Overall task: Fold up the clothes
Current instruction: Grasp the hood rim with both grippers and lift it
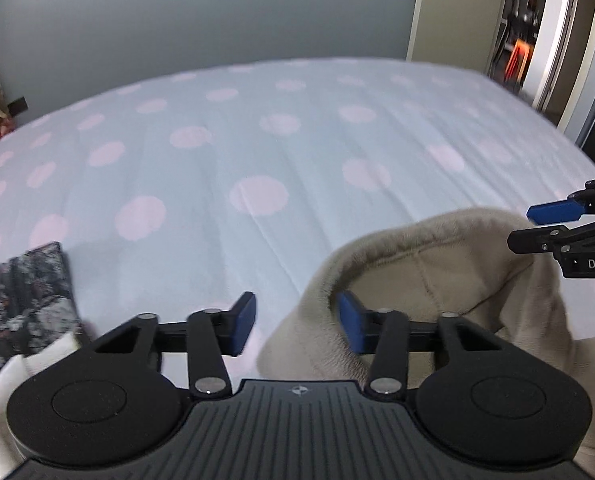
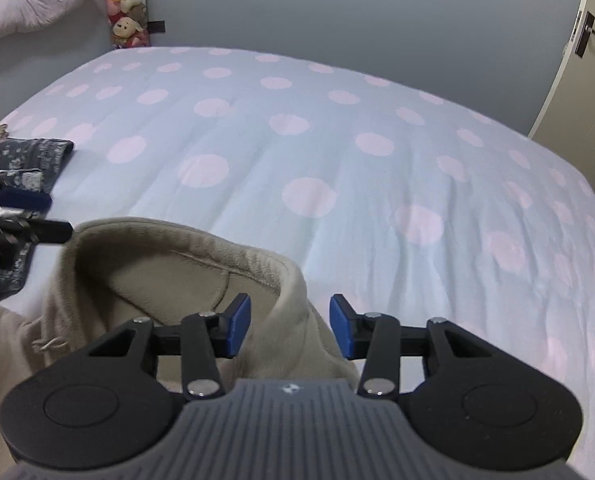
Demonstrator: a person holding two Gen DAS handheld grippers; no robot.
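Dotted bed [image 2: 337, 152], grey wall behind. Beige hoodie [image 2: 185, 264] bunched at 6 o'clock; left gripper [image 1: 295, 326] and right gripper [image 2: 290, 328] both spread, straddling hood rim, probably to lift it.

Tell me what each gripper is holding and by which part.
Nothing is held. The left gripper and right gripper are both open, each straddling one side of the beige fleece hoodie's hood rim, not yet clamped.
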